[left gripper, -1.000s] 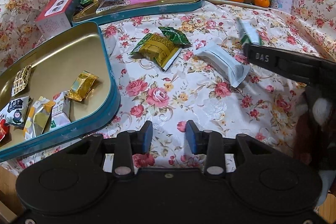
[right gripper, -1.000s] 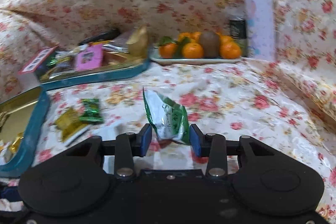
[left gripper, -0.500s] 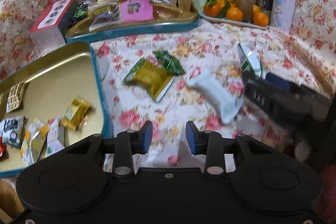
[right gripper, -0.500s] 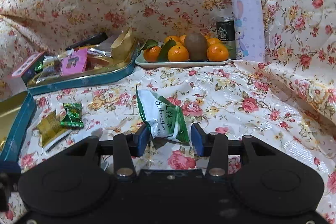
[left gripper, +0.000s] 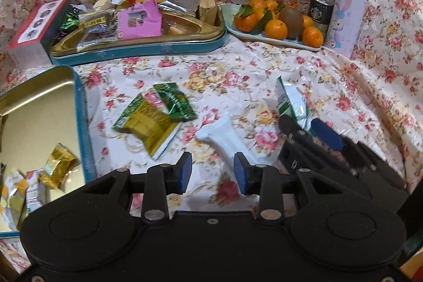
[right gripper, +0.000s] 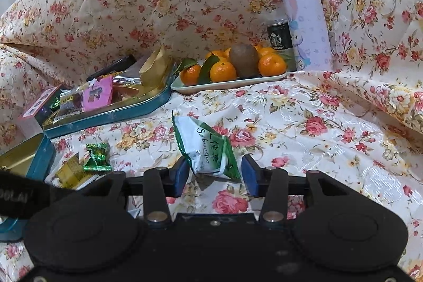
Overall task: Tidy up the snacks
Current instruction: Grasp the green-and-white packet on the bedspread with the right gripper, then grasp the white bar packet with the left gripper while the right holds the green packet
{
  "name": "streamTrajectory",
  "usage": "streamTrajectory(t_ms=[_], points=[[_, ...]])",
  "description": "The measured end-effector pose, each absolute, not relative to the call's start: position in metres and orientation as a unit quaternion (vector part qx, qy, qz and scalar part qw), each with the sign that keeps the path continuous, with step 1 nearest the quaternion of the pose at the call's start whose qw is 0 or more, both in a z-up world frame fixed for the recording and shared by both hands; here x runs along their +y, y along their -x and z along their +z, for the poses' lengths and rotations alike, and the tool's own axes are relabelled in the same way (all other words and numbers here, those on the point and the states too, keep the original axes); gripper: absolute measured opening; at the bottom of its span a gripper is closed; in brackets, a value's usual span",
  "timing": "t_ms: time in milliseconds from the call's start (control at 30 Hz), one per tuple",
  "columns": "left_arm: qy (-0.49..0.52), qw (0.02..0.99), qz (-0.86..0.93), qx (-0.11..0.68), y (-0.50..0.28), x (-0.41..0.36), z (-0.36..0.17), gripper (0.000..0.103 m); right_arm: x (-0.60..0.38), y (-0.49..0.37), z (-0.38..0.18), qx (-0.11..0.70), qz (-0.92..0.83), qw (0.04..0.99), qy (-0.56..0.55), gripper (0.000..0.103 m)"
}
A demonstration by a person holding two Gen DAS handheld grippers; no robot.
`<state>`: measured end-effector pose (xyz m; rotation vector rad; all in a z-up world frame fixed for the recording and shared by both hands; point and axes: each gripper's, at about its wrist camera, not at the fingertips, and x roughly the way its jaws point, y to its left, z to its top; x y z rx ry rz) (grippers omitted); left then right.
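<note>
My right gripper (right gripper: pixel 215 173) has its jaws widening around a green-and-white snack packet (right gripper: pixel 206 147) that stands on edge on the floral cloth. The left pad is at the packet's side, and a small gap shows at the right pad. The left wrist view shows the same packet (left gripper: pixel 290 102) upright at the right gripper (left gripper: pixel 304 128). My left gripper (left gripper: pixel 212 173) is open and empty above the cloth, with a white packet (left gripper: pixel 227 139) lying just ahead of its fingertips. A yellow-green packet (left gripper: pixel 148 128) and a small green candy (left gripper: pixel 174 102) lie left of it.
A blue tin (left gripper: pixel 82 118) with several wrapped snacks sits at the left. A second blue tin (left gripper: pixel 137 49) heaped with snacks stands at the back, beside a red-and-white box (left gripper: pixel 31 31). At the back right are a fruit plate (left gripper: pixel 264 40), a can (left gripper: pixel 320 9) and a purple bottle (left gripper: pixel 349 9).
My left gripper has drifted right, away from the near tin, toward the white packet. The right jaws have spread wider around the green-and-white packet, which stays upright.
</note>
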<state>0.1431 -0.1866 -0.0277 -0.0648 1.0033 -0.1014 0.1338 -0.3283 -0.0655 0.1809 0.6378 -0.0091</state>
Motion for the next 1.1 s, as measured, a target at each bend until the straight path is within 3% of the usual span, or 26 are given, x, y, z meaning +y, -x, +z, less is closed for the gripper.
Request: streamTrajectory(t_ms=[367, 1100], points=[[0.087, 0.852, -0.048, 0.514, -0.175, -0.191, -0.036, 0.045, -0.33, -0.132, -0.065, 0.311, -0.005, 0.946, -0.096, 0.047], [0.047, 0.845, -0.013, 0.533, -0.165, -0.165, -0.05, 0.046, -0.33, -0.131, -0.065, 0.312, -0.005, 0.945, -0.097, 0.047]])
